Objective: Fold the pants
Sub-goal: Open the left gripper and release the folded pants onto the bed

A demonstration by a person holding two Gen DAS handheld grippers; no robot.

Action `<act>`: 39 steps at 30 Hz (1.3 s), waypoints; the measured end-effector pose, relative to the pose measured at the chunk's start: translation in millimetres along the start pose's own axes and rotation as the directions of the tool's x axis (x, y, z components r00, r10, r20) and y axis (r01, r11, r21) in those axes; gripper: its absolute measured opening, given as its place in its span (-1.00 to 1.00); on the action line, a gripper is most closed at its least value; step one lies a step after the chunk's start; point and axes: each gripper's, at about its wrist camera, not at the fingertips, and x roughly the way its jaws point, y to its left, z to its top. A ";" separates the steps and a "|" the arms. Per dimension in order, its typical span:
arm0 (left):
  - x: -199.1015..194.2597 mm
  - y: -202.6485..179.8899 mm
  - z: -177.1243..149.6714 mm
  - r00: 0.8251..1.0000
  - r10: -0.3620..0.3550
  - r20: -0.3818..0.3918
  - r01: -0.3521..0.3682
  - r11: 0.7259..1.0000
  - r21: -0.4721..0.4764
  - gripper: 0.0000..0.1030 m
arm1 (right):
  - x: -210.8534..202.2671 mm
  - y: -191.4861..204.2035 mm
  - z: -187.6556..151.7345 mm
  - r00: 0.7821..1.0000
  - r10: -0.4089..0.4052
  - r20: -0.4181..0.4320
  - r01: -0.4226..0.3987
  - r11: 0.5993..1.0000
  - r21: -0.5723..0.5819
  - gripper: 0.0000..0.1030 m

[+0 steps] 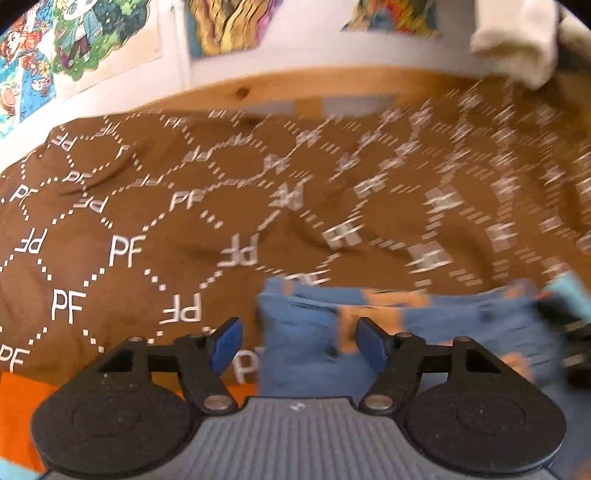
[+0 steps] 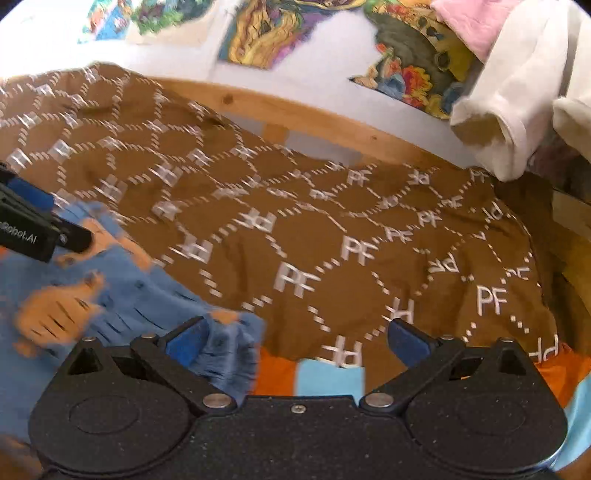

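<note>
Both claws spread, gripping nothing: left claw (image 1: pixel 297 341), right claw (image 2: pixel 295 341). Blue pants (image 1: pixel 424 325) lie on the brown bedspread (image 1: pixel 147 229). Pinch the waistband corners squarely, right claw's at its 9 o'clock, and lift evenly.

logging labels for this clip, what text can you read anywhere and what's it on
"PF", repeated, some mirrored: bedspread, also.
"obot.AI", first letters cut off: left tongs.
Wall posters: no readable text.
Pants: no text seen.

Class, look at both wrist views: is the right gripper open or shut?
Open. The right gripper has its blue fingers spread wide apart, with the pants beside only the left one.
</note>
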 end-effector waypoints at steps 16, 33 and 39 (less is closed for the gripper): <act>-66.8 30.3 -21.0 0.993 -0.118 0.004 0.117 0.980 -0.158 0.81 | -46.8 -13.9 4.5 0.993 0.115 0.023 -0.117 0.990 0.076 0.98; -89.1 24.3 -74.3 0.970 -0.107 -0.219 0.079 0.988 -0.131 0.93 | -71.3 10.2 -36.5 0.984 0.138 -0.113 -0.128 0.988 0.086 0.98; -87.7 23.0 -74.8 0.971 -0.103 -0.216 0.074 0.987 -0.141 0.96 | -67.8 19.4 -1.4 0.986 0.169 0.000 -0.169 0.986 0.007 0.98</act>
